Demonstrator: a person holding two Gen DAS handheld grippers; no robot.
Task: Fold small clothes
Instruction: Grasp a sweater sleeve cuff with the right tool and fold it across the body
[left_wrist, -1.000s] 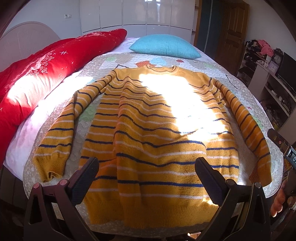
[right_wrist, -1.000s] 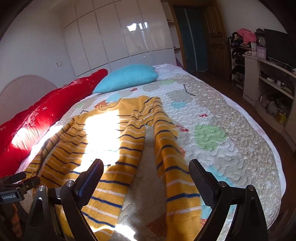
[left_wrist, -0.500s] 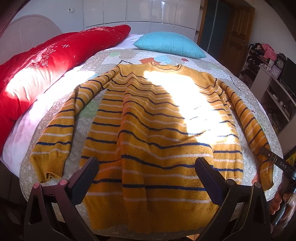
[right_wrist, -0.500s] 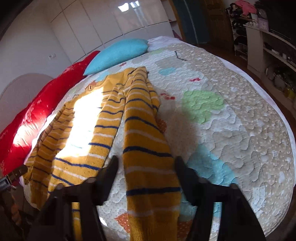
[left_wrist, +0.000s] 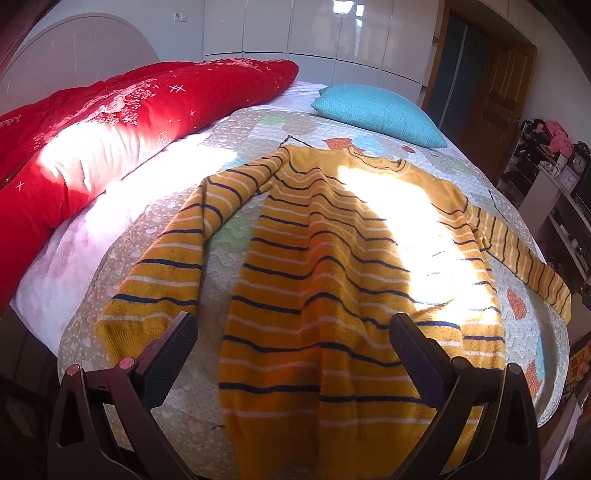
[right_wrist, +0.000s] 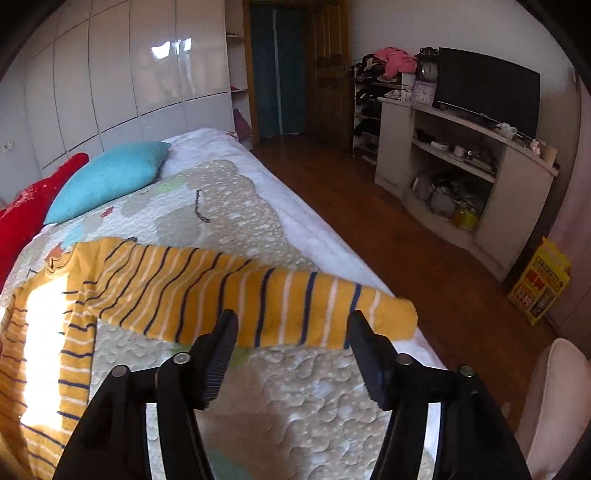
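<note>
- The mustard-yellow knit sweater with navy and white stripes (left_wrist: 343, 258) lies flat, front up, on the quilted patchwork bedspread (left_wrist: 155, 229).
- Its right sleeve (right_wrist: 295, 310) now sticks out sideways toward the bed edge; half a second ago it ran alongside the body.
- Left gripper (left_wrist: 291, 354) and right gripper (right_wrist: 291, 347) both hang spread apart, holding nothing.

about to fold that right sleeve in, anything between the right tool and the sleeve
Nothing visible. The right tool is open, and the striped sleeve of the yellow sweater lies right ahead of its tips, stretched sideways toward the bed edge. Only bare quilt shows below it.
</note>
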